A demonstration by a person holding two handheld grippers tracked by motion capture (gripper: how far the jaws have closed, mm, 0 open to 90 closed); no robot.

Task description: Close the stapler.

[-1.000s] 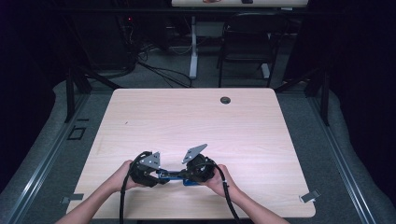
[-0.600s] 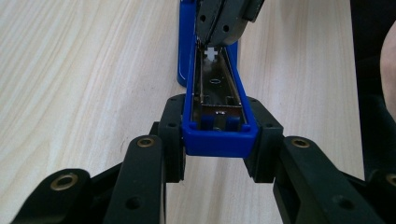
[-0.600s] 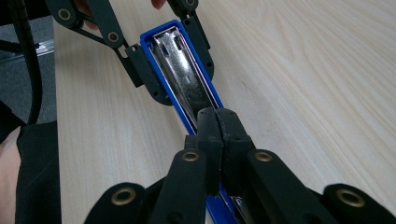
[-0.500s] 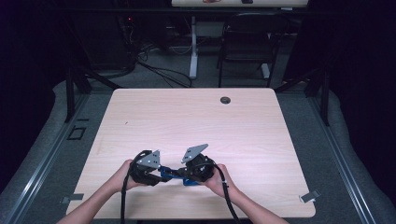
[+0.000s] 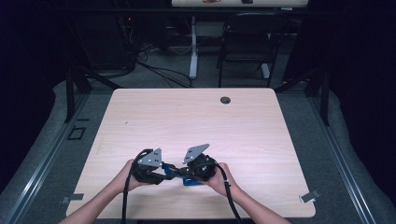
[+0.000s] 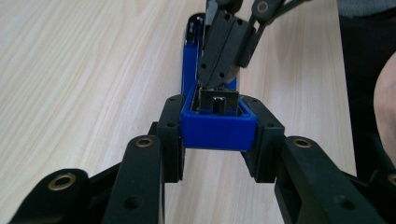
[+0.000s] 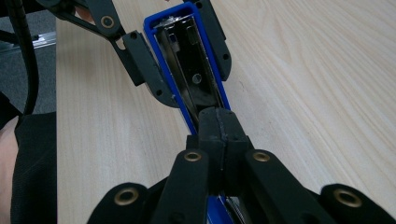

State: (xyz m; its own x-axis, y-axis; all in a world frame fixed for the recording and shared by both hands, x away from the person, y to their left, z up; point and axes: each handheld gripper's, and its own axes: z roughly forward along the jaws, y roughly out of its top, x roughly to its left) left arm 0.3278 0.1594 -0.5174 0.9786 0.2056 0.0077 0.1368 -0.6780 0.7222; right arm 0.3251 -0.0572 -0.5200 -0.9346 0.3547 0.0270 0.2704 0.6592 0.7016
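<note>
With the left gripper [image 6: 218,133] clamped on the blue stapler's [image 6: 218,126] end and the right gripper [image 7: 219,128] pressed together inside its open tray, I think the next move needs a careful pull.

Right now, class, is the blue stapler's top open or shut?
Open. The blue stapler shows its bare metal channel from above. The left gripper clamps one end; the right gripper stands shut over it.

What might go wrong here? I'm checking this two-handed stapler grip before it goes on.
1. The left claw clamps just one end of the blue stapler, so the stapler could pivot or slip out.
2. The right claw, pads together, seems to bear on the open metal channel; it may skid off the smooth metal.
3. The work sits near the table's front edge, so a dropped stapler could fall.
</note>
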